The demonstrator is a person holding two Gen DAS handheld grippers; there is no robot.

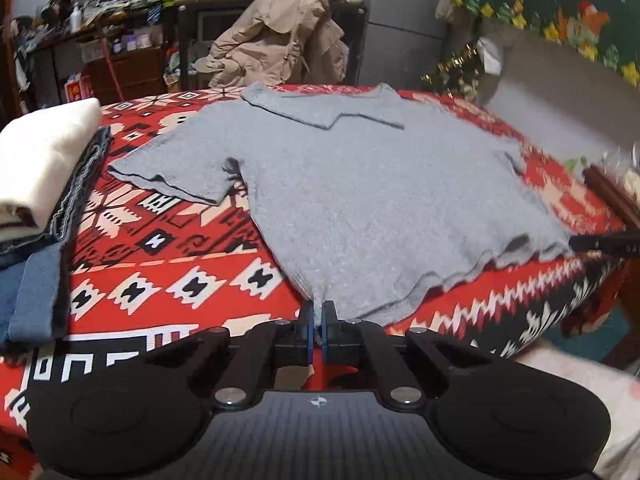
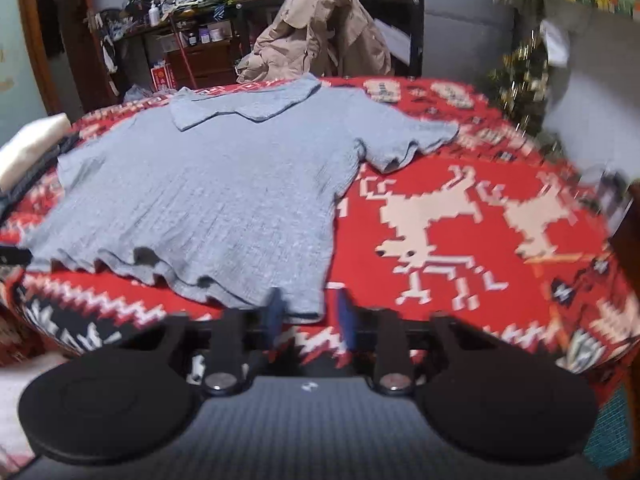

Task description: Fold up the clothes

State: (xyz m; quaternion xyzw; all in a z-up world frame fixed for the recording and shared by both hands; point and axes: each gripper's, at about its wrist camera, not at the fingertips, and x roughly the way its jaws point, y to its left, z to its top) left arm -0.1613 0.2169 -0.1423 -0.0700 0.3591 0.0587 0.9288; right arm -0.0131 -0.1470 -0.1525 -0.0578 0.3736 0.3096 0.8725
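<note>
red patterned cloth (image 1: 168,248) covered the worktop, with the grey shirt (image 1: 360,184) spread flat on it. left tongs (image 1: 318,320) pinched one hem corner; right tongs (image 2: 310,316) stood parted around the other. both corners wanted equal tension.

Shirt (image 1: 360,184): grey ribbed knit cloth, matt. Blanket (image 1: 168,240): woven cloth, red patterned, matt. Left gripper (image 1: 319,320): black matt plastic, blue pads, shiny metal pivots. Jeans (image 1: 36,280): blue denim. Towel (image 1: 40,152): cream cloth, soft. Jacket (image 1: 276,36): beige cloth.
</note>
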